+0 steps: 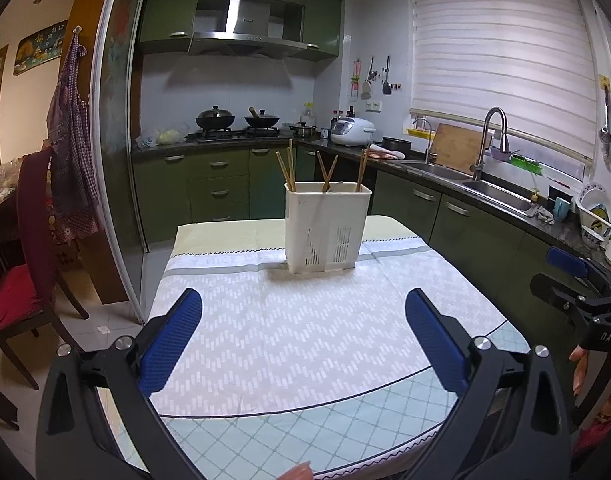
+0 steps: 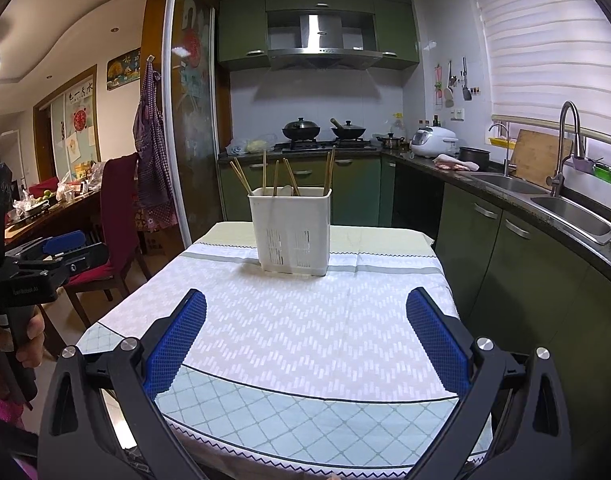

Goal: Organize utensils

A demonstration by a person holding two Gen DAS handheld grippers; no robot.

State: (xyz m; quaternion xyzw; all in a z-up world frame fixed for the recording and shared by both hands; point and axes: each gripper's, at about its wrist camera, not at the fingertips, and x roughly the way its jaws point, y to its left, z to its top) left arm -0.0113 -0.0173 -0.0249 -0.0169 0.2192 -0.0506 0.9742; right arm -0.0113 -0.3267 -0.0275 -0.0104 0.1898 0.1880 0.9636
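Note:
A white plastic utensil holder stands upright at the far middle of the table; it also shows in the right wrist view. Several wooden chopsticks stick up out of it, with a pale spoon end beside them. My left gripper is open and empty, held above the near part of the table, well short of the holder. My right gripper is open and empty too, at about the same distance. Each gripper shows at the edge of the other's view.
The table has a white patterned cloth over a pale green checked one. Green cabinets, a sink and a worktop run along the right. A stove with two woks is at the back. A red-cushioned chair stands left.

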